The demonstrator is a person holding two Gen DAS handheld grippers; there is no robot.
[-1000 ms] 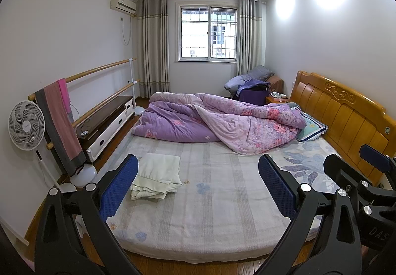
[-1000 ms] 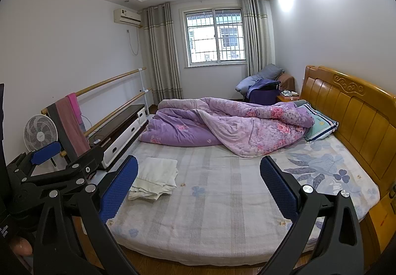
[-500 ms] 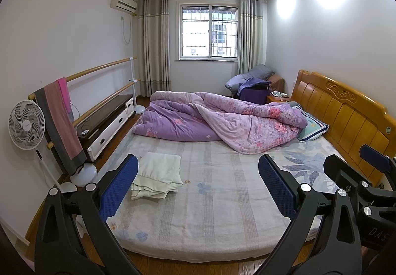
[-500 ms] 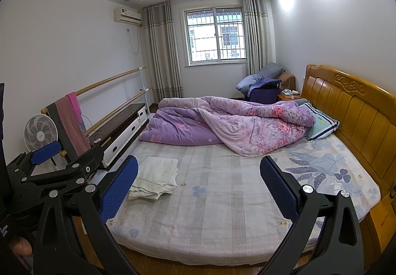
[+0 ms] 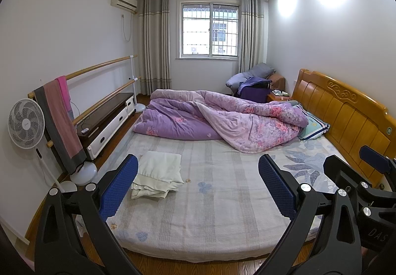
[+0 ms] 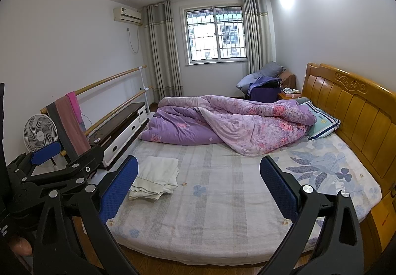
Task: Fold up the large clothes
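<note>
Folded cream-white cloth garment (image 5: 158, 177) lay on pale striped mattress sheet (image 5: 217, 200), near left edge. Rumpled purple floral quilt (image 5: 222, 119) heaped beyond. Left gripper (image 5: 198, 190) and right gripper (image 6: 199, 192) hovered wide apart, empty, short of bed.

Left gripper (image 5: 196, 186) and right gripper (image 6: 198, 187) both held level side by side, jaws spread wide, gripping nothing, blue pads (image 5: 118, 188) facing inward.

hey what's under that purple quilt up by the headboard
A blue-striped pillow pokes out from under the purple quilt beside the headboard, with the bed sheet beneath. Anything else under it is covered.
</note>
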